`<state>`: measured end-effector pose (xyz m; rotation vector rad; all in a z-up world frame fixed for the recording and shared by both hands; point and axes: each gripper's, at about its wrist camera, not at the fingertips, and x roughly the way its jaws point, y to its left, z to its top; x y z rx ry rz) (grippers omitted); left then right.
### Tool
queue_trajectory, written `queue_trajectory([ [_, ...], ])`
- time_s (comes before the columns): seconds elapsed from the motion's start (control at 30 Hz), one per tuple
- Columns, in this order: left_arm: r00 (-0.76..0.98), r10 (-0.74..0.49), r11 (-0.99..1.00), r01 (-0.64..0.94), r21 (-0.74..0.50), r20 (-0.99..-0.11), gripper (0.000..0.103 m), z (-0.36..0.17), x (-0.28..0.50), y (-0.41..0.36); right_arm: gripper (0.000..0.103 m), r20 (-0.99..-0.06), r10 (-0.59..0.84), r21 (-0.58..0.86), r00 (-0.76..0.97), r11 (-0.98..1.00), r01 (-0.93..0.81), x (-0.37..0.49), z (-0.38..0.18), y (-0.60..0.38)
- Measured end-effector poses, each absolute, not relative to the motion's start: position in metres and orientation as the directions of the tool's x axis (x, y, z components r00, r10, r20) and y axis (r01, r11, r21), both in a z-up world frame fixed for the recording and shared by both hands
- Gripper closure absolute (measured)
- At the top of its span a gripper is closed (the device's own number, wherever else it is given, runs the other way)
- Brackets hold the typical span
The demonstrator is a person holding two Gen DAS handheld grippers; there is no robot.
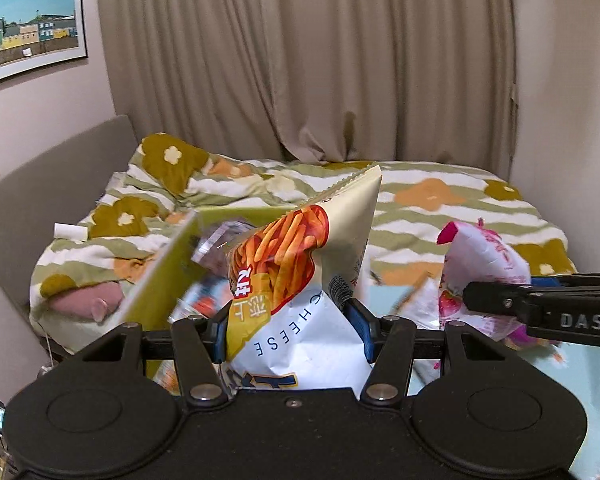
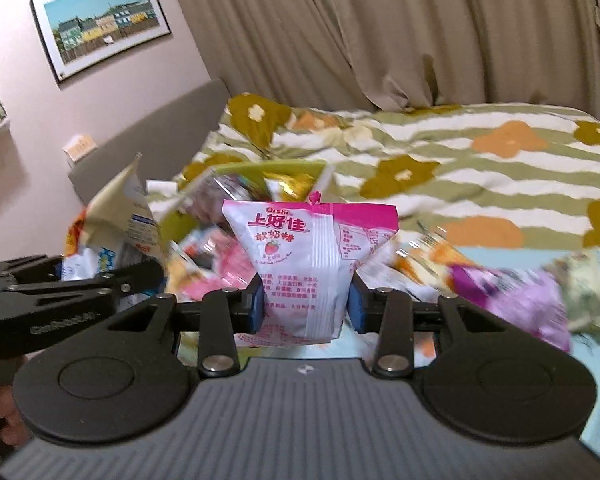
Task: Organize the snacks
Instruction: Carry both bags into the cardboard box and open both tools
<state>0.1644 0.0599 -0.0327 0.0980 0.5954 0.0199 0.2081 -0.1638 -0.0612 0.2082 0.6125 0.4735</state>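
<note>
My left gripper [image 1: 294, 320] is shut on a cream and white cheese fries bag [image 1: 300, 264], held up above the pile; the bag also shows in the right wrist view [image 2: 112, 216]. My right gripper [image 2: 306, 304] is shut on a pink and white strawberry candy bag [image 2: 312, 256], also visible in the left wrist view [image 1: 484, 264]. A yellow-green box [image 1: 160, 280] holds several snack packets behind the fries bag; it appears in the right wrist view [image 2: 268, 172] too. The left gripper [image 2: 72, 292] is to the left of the candy bag.
Several loose snack packets, one purple [image 2: 516, 300], lie blurred on a light blue cloth [image 2: 596, 400]. A bed with a floral striped duvet [image 1: 440, 208] lies behind. A grey headboard [image 1: 40, 200] stands left, beige curtains [image 1: 300, 60] at the back.
</note>
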Motion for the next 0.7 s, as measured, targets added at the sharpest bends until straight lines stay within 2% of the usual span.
queue_trajectory([
  [0.37, 0.793, 0.0, 0.994, 0.064, 0.083, -0.61, 0.041, -0.039, 0.232, 0.141, 0.049, -0.5, 0.463, 0.31, 0.732, 0.885, -0.348, 0.253, -0.036, -0.064],
  [0.4, 0.79, -0.013, 0.994, 0.075, 0.075, -0.613, 0.039, -0.041, 0.238, 0.146, 0.049, -0.505, 0.455, 0.307, 0.734, 0.889, -0.34, 0.255, -0.036, -0.058],
  [0.43, 0.789, -0.035, 0.994, 0.089, 0.057, -0.614, 0.026, -0.043, 0.241, 0.151, 0.049, -0.509, 0.447, 0.306, 0.736, 0.893, -0.33, 0.256, -0.037, -0.053],
  [0.47, 0.787, -0.078, 0.993, 0.117, 0.024, -0.612, 0.007, -0.044, 0.244, 0.156, 0.049, -0.511, 0.435, 0.306, 0.741, 0.898, -0.317, 0.258, -0.037, -0.048],
  [0.5, 0.786, -0.115, 0.99, 0.14, -0.006, -0.607, 0.001, -0.045, 0.245, 0.161, 0.049, -0.516, 0.422, 0.303, 0.746, 0.904, -0.301, 0.26, -0.038, -0.042],
  [0.7, 0.758, -0.181, 0.98, 0.193, -0.051, -0.627, 0.0, -0.052, 0.252, 0.182, 0.049, -0.552, 0.338, 0.286, 0.763, 0.936, -0.207, 0.268, -0.041, -0.023],
])
